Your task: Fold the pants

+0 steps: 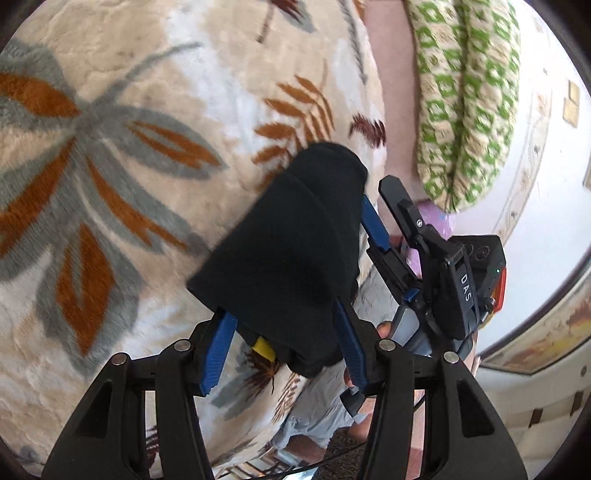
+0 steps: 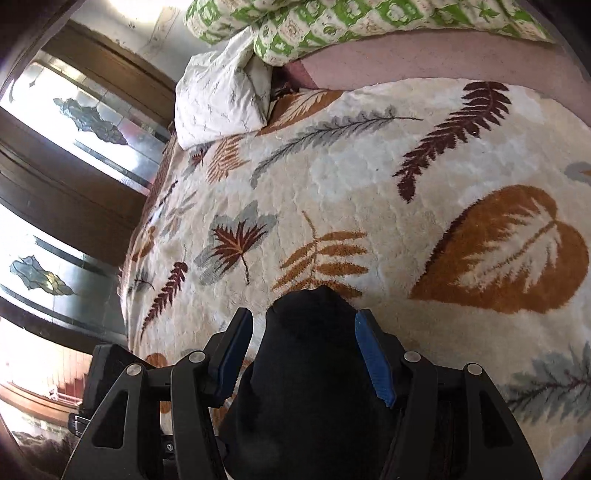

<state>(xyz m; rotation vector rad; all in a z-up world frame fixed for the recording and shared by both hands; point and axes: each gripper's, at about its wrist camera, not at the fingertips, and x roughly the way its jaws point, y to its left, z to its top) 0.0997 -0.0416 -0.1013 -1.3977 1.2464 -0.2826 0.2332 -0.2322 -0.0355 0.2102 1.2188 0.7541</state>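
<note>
The black pants are a thick folded bundle with a yellow tag, held above the leaf-patterned blanket. My left gripper is shut on the bundle, with both blue pads pressed into the cloth. My right gripper stands at the bundle's right side, one blue pad against the cloth. In the right wrist view the pants lie between the fingers of the right gripper. Its right pad touches the cloth. A strip of blanket shows between the cloth and the left pad. Those jaws stand open.
Green-patterned pillows lie on a pink sheet at the head of the bed. Beside them is a white pillow. Dark wooden doors with glass panels run along the bed's left edge. A hand holds the right gripper's handle.
</note>
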